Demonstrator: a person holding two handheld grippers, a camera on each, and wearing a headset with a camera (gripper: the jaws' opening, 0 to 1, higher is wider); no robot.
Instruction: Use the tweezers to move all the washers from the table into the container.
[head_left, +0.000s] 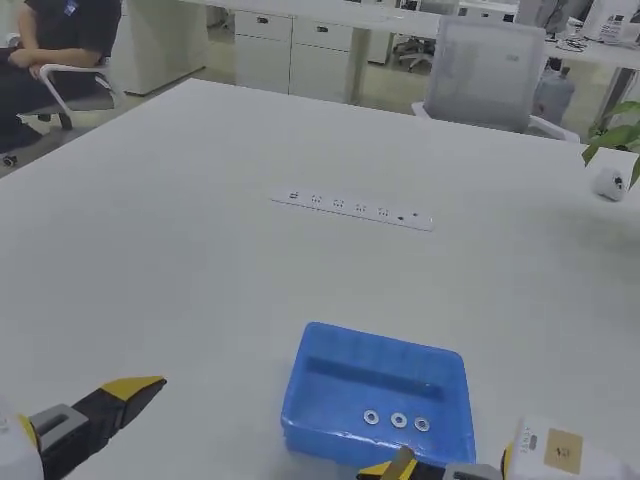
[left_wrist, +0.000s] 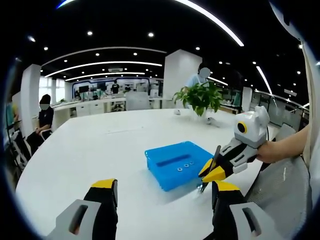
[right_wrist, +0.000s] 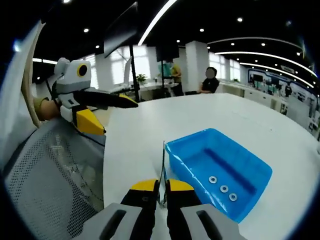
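Three washers (head_left: 398, 420) lie in the blue container (head_left: 380, 342) at lower centre of the head view, yet the right gripper (right_wrist: 161, 187), jaws pinching the thin tweezers (right_wrist: 163, 160) near its wall, could let them twist loose, while the left gripper (left_wrist: 165, 186) hangs with jaws spread

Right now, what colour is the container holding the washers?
Blue. The container shows best in the right gripper view.
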